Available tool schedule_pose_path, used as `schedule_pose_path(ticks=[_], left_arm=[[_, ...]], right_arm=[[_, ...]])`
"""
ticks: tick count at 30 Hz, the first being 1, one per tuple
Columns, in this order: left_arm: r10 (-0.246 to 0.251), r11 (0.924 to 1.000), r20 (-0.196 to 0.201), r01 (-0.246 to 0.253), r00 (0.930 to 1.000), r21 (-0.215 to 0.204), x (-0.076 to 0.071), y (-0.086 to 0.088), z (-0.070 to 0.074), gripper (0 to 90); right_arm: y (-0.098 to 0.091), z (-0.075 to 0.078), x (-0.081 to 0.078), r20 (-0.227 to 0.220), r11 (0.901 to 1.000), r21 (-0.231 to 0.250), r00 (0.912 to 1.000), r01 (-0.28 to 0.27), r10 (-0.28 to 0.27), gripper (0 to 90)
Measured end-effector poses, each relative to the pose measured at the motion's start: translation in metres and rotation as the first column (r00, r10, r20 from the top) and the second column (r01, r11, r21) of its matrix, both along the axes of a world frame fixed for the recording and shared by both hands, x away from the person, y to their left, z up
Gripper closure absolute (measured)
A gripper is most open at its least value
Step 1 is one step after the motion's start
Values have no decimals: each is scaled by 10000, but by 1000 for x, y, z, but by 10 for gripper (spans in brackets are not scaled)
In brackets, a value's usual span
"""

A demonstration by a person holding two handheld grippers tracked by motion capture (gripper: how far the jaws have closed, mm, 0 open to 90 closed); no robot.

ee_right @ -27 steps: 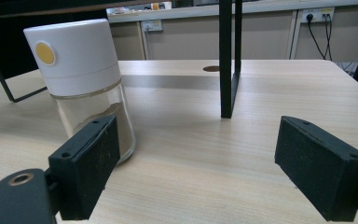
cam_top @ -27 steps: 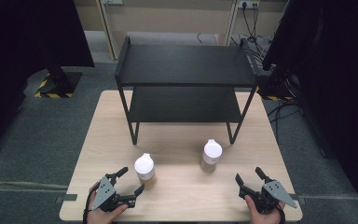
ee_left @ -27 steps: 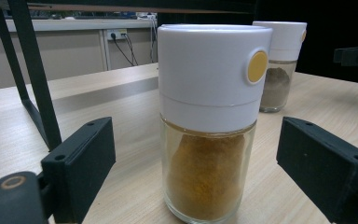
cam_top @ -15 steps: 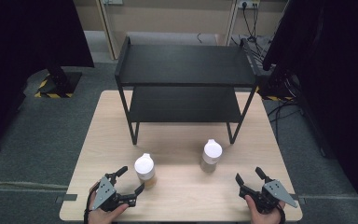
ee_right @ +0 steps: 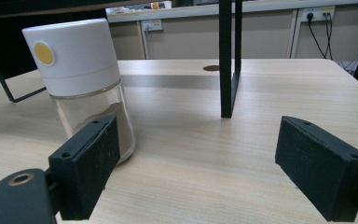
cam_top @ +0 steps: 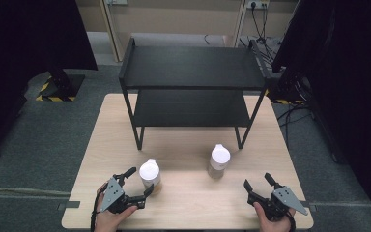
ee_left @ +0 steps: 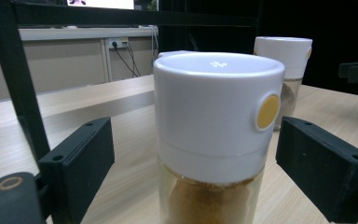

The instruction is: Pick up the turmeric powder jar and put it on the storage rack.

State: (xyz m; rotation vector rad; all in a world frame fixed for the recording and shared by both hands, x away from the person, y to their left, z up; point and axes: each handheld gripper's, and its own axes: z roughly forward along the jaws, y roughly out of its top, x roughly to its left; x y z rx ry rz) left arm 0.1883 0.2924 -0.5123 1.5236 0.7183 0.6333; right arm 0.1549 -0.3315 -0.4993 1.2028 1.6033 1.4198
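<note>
Left hand-held gripper (cam_top: 136,182) spread wide around a jar (cam_top: 149,175), jaws clear of its glass; right hand-held gripper (cam_top: 257,183) equally wide, empty, near the second jar (cam_top: 219,161). Both jars stand on the desk (cam_top: 188,145) before the rack (cam_top: 191,84). Pre-grasp stage, seemingly; closing comes next.

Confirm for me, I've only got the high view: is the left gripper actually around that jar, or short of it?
Observer: Around it. In the left gripper view the near jar stands between the open jaws, gaps both sides.
Operator: Contents?
Observer: Brownish powder under a white cap with a yellow dot.
Operator: Right gripper lined up too?
Observer: No. The other jar sits off behind its left jaw; a black shelf leg stands ahead.
</note>
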Motion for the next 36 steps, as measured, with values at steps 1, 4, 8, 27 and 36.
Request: schedule_pose_path(ticks=[1,4,8,27,36], left_arm=[[-24,10000,-32,24,10000,-11,2,-1,1,113],[-90,9999,-131,88,9999,-143,8,-3,2,118],[-182,9998,-232,181,9996,-50,13,-9,6,141],[-32,9998,-84,30,10000,-219,10,-17,3,301],[46,9993,-228,-54,9997,-373,10,-16,4,303]], right_arm=[[0,0,0,-3,10000,5,10000,-5,5,142],[0,0,0,-3,10000,-29,10000,-8,8,142],[0,0,0,11,10000,19,10000,-8,8,142],[-1,0,1,-36,10000,44,10000,-48,48,142],[-1,0,1,-33,10000,25,10000,-58,58,142]])
